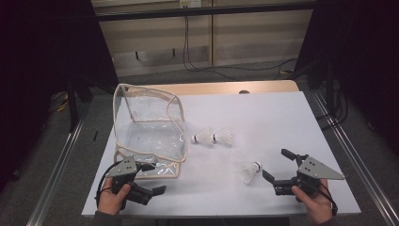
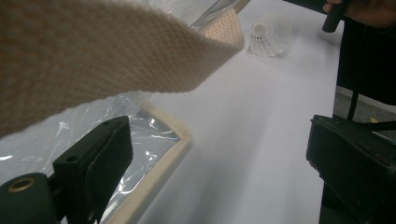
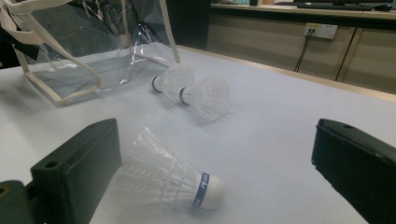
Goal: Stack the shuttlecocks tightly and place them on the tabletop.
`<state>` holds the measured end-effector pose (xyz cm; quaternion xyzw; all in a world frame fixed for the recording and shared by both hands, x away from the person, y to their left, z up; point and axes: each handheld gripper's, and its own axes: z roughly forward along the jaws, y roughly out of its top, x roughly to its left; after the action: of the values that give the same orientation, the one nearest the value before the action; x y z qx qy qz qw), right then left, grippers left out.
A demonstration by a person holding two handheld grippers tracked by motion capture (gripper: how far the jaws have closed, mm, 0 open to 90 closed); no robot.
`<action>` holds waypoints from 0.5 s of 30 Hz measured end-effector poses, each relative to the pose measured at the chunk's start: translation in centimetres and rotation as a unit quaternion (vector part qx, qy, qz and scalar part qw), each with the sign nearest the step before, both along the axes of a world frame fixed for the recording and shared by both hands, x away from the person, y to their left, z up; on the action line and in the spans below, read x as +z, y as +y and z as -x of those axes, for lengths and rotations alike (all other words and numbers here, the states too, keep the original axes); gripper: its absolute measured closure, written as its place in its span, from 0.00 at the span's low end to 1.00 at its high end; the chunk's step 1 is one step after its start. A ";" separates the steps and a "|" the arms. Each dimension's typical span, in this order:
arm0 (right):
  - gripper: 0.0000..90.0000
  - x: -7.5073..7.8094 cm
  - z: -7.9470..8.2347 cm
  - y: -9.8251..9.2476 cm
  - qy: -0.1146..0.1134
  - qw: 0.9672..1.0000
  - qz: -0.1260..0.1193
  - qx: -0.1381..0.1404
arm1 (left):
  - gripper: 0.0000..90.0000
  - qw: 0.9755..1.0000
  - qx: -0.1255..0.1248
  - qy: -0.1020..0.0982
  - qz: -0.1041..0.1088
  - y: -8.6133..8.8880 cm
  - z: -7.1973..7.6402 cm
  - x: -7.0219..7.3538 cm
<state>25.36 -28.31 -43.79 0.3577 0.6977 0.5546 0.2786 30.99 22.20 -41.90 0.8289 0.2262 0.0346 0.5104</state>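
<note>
The white surface [image 1: 263, 141] carries everything here, and the largest thing on it is the clear bag [image 1: 150, 136] with cream webbing trim, standing open-mouthed with its straps arching over the top. All places below are given relative to that bag.

The left hand-held gripper [image 1: 153, 178] sits at the bag's near corner. In the left gripper view its jaws are spread wide, one over the bag's crinkled plastic and trimmed edge, the other out over bare surface, with a cream strap [image 2: 116, 56] crossing close above the lens. It pinches nothing yet.

The right hand-held gripper [image 1: 277, 165] is well away from the bag, toward the person's right. Its jaws are also spread, gripping nothing, and the right gripper view shows them either side of the nearest shuttlecock [image 3: 163, 179], which lies on its side, cork tip with a blue band pointing toward the right jaw, skirt near the left jaw.

Two more shuttlecocks [image 1: 212, 137] lie touching each other just beside the bag's open side, between the bag and the nearest one.

The step in hand looks like the approach to the first pick. Next, I judge, the right jaws must close gently across the shuttlecock without crushing the feathers, while the left takes the bag's rim or strap to steady the mouth for loading.
</note>
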 end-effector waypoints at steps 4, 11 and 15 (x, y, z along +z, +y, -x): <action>0.01 0.0 -0.4 0.0 0.006 1.000 0.002 -0.004 | 0.07 1.000 0.003 0.000 0.000 0.0 -0.1 0.0; 0.01 0.2 -1.2 -0.3 0.015 1.000 0.011 -0.017 | 0.07 1.000 0.002 0.000 0.000 0.0 -0.1 0.0; 0.01 0.2 -1.7 -0.4 0.018 0.999 0.021 -0.026 | 0.07 1.000 0.002 -0.001 -0.001 0.0 -0.1 0.0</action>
<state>27.04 -28.67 -43.55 0.3798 0.7049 0.5257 0.2874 31.09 22.19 -41.93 0.8290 0.2273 0.0362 0.5097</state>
